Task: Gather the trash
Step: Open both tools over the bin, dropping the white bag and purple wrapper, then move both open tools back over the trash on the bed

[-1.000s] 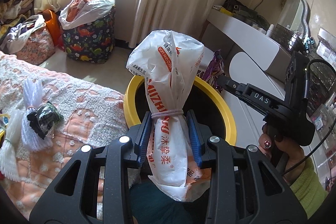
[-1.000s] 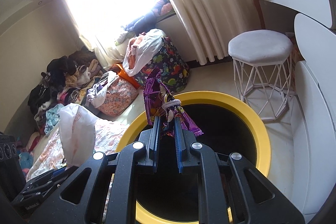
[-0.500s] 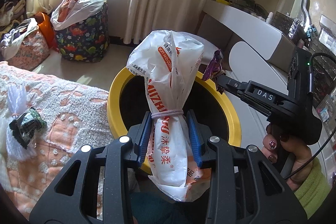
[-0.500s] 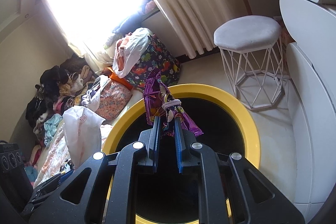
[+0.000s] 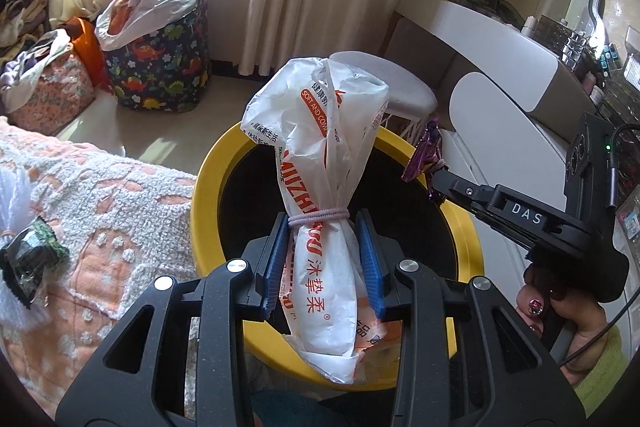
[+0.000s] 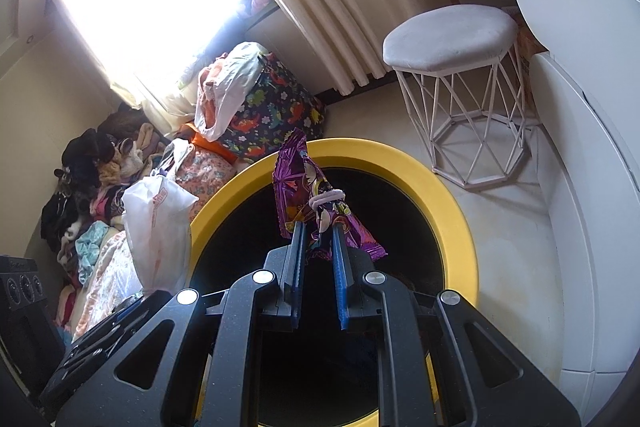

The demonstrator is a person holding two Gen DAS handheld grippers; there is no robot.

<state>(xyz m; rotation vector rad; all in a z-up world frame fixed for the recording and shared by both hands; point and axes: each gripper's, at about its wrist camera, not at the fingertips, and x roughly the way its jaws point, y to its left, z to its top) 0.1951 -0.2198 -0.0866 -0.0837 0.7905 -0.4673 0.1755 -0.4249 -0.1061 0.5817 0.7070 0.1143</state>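
Since a second ago, you have brought both grippers further over the yellow-rimmed bin (image 5: pixel 208 187), whose black opening now fills more of each view, and the bed has slid off toward the left edge of the left wrist view.

Your left gripper (image 5: pixel 324 231) is clamped on the white plastic package (image 5: pixel 320 155), its blue pads pressing the package's sides just below the pale hair tie wrapped round it. The package stands upright between the fingers, its puffed top with red print above the bin's far rim and its lower end hanging near the near rim.

Your right gripper (image 6: pixel 318 227) is squeezed tight on the purple wrapper (image 6: pixel 296 175), which also carries a hair tie and sticks up and out from the fingertips over the bin's dark interior. In the left wrist view that wrapper (image 5: pixel 424 155) sits at the bin's right rim, with your right hand (image 5: pixel 560 311) on the handle below.

On the bed (image 5: pixel 100 211) to the left lies a small dark wrapper (image 5: pixel 28 263) beside white threads. Beyond the bin stand a white wire-legged stool (image 6: pixel 452 39) and a dinosaur-print laundry bag (image 5: pixel 160 67) stuffed with clothes by the curtain.
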